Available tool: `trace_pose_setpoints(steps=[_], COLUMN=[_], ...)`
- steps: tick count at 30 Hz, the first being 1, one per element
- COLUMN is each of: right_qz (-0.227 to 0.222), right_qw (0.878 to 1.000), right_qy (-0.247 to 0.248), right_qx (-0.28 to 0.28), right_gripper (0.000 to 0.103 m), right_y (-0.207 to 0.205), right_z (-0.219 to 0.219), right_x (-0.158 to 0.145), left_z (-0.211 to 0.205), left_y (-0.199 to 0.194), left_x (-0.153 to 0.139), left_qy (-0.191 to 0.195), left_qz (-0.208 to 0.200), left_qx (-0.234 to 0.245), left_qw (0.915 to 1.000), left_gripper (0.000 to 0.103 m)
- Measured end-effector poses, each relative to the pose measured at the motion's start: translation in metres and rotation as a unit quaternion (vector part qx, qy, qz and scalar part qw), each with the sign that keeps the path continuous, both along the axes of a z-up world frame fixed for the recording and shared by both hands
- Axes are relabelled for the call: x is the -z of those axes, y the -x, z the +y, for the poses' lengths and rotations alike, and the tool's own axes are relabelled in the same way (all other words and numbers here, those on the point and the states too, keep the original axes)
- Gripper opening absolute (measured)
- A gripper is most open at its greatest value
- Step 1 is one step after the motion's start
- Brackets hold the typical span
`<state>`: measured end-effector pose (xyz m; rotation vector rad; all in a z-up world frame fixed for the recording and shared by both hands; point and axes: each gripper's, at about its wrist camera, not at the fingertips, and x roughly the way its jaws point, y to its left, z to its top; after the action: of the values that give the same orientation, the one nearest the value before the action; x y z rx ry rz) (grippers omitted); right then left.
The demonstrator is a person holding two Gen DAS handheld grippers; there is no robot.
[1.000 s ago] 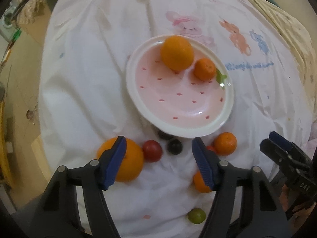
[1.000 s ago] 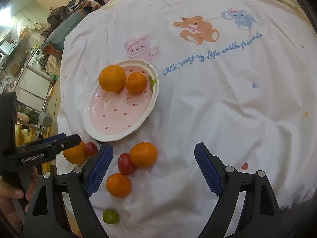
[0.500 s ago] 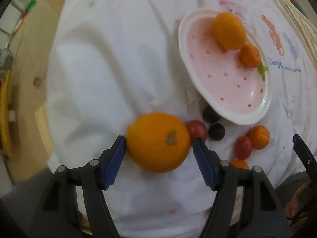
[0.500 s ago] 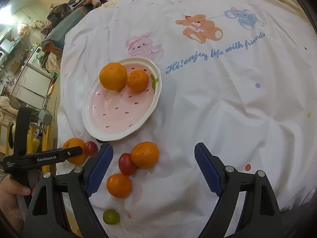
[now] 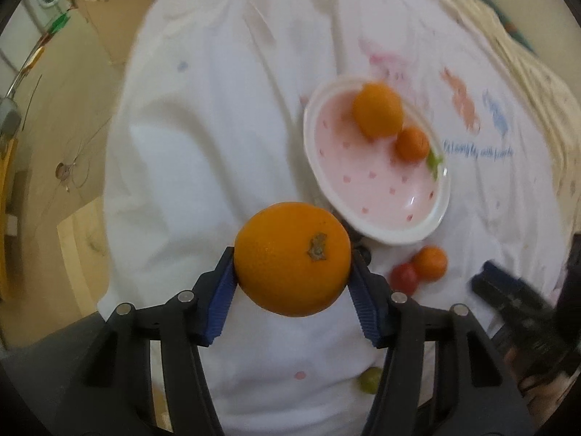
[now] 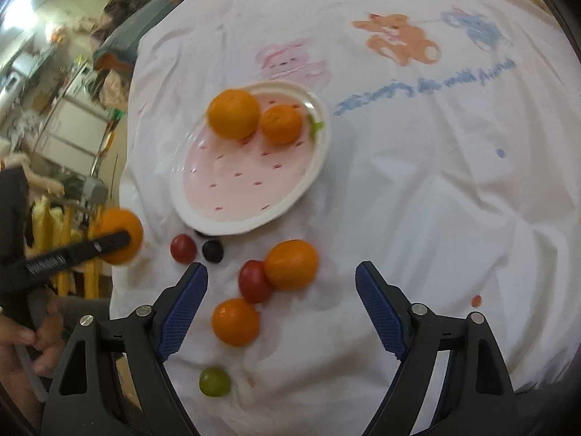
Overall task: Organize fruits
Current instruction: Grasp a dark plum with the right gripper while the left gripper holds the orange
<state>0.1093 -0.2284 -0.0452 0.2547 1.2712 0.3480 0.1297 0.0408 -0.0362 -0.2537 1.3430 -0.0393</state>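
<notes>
Cloth (image 5: 225, 116): a white printed sheet is spread over the bench; its folds are to be cleared by the carried fruit.
Plate (image 5: 434, 218): a pink dish with a white rim, where two oranges are already seated at the far side; the bare near half is judged the best landing spot.
Large orange (image 5: 292, 258): pinched between the blue pads of the left tongs (image 5: 292, 283), which have just been closing on it; it is held above the cloth, just short of the plate rim. It should be lowered gently before release so that it is not rolled off.
Right tongs (image 6: 281, 305): spread, nothing gripped, their gap just narrowed; held over a smaller orange (image 6: 290, 269) and a red fruit (image 6: 254, 280) lying on the cloth.
</notes>
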Motion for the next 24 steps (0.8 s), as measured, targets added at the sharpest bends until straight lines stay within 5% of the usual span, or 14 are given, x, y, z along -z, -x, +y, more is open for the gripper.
trace_pose_setpoints(steps=[8,24], right_qz=[-0.002,-0.034], right_qw=[0.993,0.978], right_qy=[0.036,0.114], right_qx=[-0.110,-0.169], right_gripper=[0.046,0.029], right_y=[0.002,-0.014], right_z=[0.081,0.135], right_x=[0.020,0.059], left_z=[0.010,0.004], left_y=[-0.002,-0.001], left_x=[-0.010,-0.010], left_qy=[0.029,0.062], left_qz=[-0.010,0.007], left_qx=[-0.023,-0.021], left_qw=[0.9993,0.9978], left_gripper=[0.055,0.055])
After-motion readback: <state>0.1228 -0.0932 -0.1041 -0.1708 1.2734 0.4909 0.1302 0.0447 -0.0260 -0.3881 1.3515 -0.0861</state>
